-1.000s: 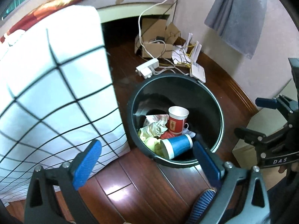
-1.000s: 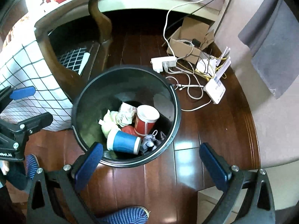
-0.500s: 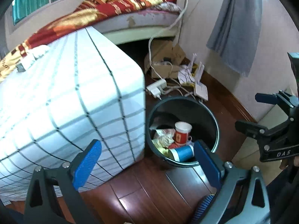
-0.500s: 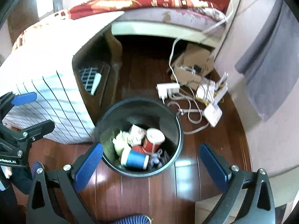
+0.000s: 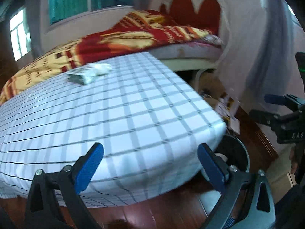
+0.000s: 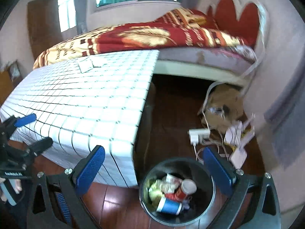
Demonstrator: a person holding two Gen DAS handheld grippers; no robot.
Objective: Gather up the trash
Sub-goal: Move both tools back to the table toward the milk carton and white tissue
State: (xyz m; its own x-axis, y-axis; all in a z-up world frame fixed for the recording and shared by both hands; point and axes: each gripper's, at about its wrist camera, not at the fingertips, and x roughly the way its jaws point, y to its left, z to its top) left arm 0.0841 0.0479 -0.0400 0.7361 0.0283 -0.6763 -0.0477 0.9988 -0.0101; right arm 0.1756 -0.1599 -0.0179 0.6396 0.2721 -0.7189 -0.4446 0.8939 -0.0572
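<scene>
Both grippers are empty right now. My left gripper [image 5: 150, 164] has its jaws spread wide over the near edge of the checked tablecloth [image 5: 133, 114], and my right gripper [image 6: 158, 166] is just as wide apart, looking down on the black bin [image 6: 207, 200] at about five o'clock. The bin holds a blue cup [image 6: 168, 206], a red cup [image 6: 184, 189] and crumpled paper.

What's left to collect, I reckon, sits far across the cloth at eleven o'clock in the left view: a small flat packet [image 5: 80, 75] touching a white crumpled wad [image 5: 102, 68]. Both are blurred, so I can't tell exactly what they are.

The risks: it's a long reach, and the wad is light, so a sloppy closing could nudge it away or pinch the cloth and drag it. The power strip [image 6: 198, 134] and cables at two o'clock of the bin could snag my right gripper.
</scene>
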